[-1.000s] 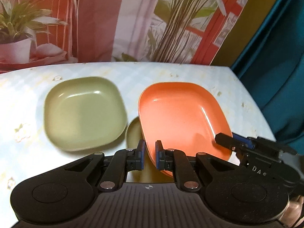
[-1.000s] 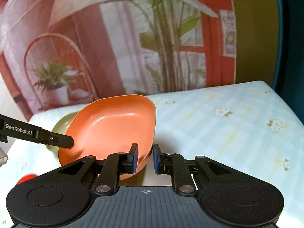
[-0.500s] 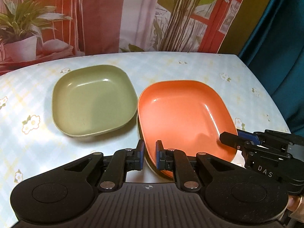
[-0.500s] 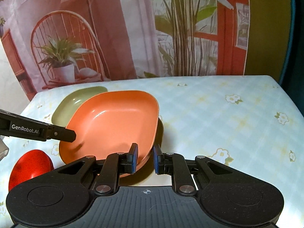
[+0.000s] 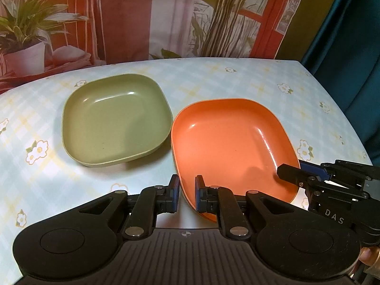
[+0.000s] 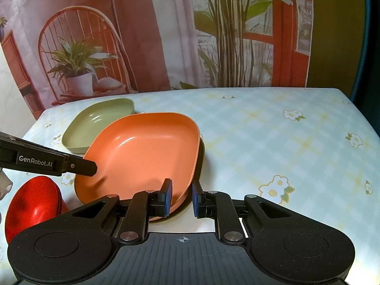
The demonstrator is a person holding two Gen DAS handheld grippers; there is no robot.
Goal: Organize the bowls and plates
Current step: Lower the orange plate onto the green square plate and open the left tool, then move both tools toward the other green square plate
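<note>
Two grippers, mine, clamp the orange plate (image 5: 232,147): left gripper (image 5: 186,196) reads "GenRobot.AI", right gripper (image 6: 181,198) "DAS".

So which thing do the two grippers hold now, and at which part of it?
Both hold the orange plate by its near rim: the left gripper at one near corner, the right gripper at the other.

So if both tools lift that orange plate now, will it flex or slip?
The orange plate looks like rigid moulded plastic, so probably no flex. Its glossy sheen suggests the rim could slide in the left tool and right tool. Shallow and thin, it's likely light.
</note>
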